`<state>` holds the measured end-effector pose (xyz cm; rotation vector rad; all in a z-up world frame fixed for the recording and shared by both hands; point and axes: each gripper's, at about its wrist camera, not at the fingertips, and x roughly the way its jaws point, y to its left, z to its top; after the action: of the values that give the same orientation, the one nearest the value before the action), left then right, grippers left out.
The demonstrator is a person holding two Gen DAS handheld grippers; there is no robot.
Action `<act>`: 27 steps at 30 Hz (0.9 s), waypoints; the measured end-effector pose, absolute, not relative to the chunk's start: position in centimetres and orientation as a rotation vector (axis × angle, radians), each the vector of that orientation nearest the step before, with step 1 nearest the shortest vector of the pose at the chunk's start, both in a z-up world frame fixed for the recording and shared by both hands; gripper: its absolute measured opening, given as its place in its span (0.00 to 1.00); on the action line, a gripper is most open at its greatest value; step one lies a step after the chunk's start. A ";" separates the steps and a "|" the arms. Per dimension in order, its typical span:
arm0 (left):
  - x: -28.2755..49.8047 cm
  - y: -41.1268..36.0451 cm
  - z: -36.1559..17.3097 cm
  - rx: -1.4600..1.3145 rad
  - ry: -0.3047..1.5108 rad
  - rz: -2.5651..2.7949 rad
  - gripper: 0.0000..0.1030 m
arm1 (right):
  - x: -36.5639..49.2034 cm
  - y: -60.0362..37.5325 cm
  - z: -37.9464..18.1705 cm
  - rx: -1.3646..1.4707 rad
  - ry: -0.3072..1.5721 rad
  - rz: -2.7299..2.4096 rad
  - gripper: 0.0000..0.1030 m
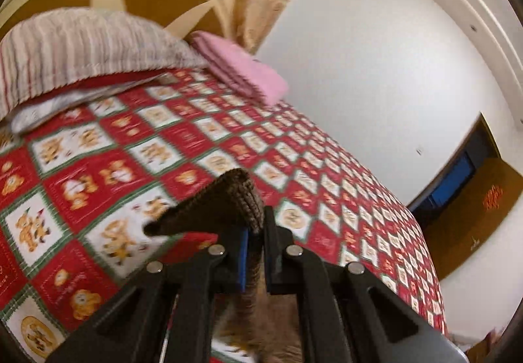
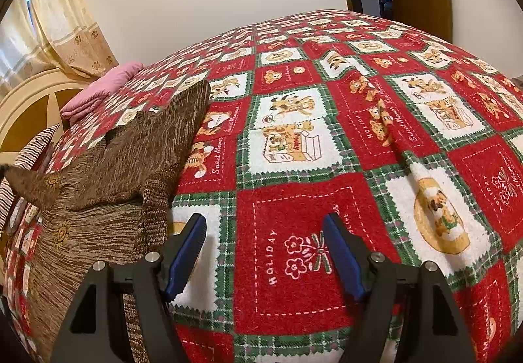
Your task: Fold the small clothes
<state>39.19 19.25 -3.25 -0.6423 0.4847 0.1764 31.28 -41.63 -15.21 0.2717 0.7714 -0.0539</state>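
The left tongs (image 1: pixel 254 232) are pinching a lifted edge of the brown sweater (image 2: pixel 108 173), seemingly to carry a fold across the bedspread (image 2: pixel 294 153), while the right tongs (image 2: pixel 263 260) are hovering spread apart beside it, gripping nothing, probably leaving room for that fold.

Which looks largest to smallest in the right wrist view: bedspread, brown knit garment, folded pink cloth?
1. Bedspread
2. Brown knit garment
3. Folded pink cloth, though it lies farther from the camera, so its true size is unsure.
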 end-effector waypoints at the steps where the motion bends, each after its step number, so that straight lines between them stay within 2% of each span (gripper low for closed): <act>1: 39.4 18.4 -2.8 -0.628 0.481 0.163 0.07 | 31.3 -41.7 -15.2 0.271 0.772 -0.054 0.73; 12: 41.0 7.3 -1.1 -0.469 0.498 0.001 0.07 | 31.4 -41.5 -15.3 0.257 0.779 -0.059 0.74; 16: 41.1 1.0 -2.5 -0.365 0.521 -0.069 0.07 | 31.4 -41.4 -15.3 0.257 0.780 -0.059 0.74; 19: 41.5 -5.0 -5.6 -0.228 0.569 -0.103 0.07 | 31.5 -41.4 -15.3 0.255 0.780 -0.059 0.74; 23: 41.7 -11.3 -10.8 -0.028 0.732 -0.132 0.14 | 31.5 -41.3 -15.3 0.254 0.782 -0.057 0.75; 26: 39.5 -13.4 -12.1 0.039 0.750 -0.217 0.23 | 31.5 -41.5 -15.3 0.263 0.780 -0.049 0.76; 27: 38.6 -13.6 -11.9 0.065 0.734 -0.235 0.30 | 31.5 -41.5 -15.4 0.266 0.780 -0.047 0.76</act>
<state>38.58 -13.63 -11.88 0.0652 0.7341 -0.2354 31.47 -41.54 -15.36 0.2660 0.7802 -0.0474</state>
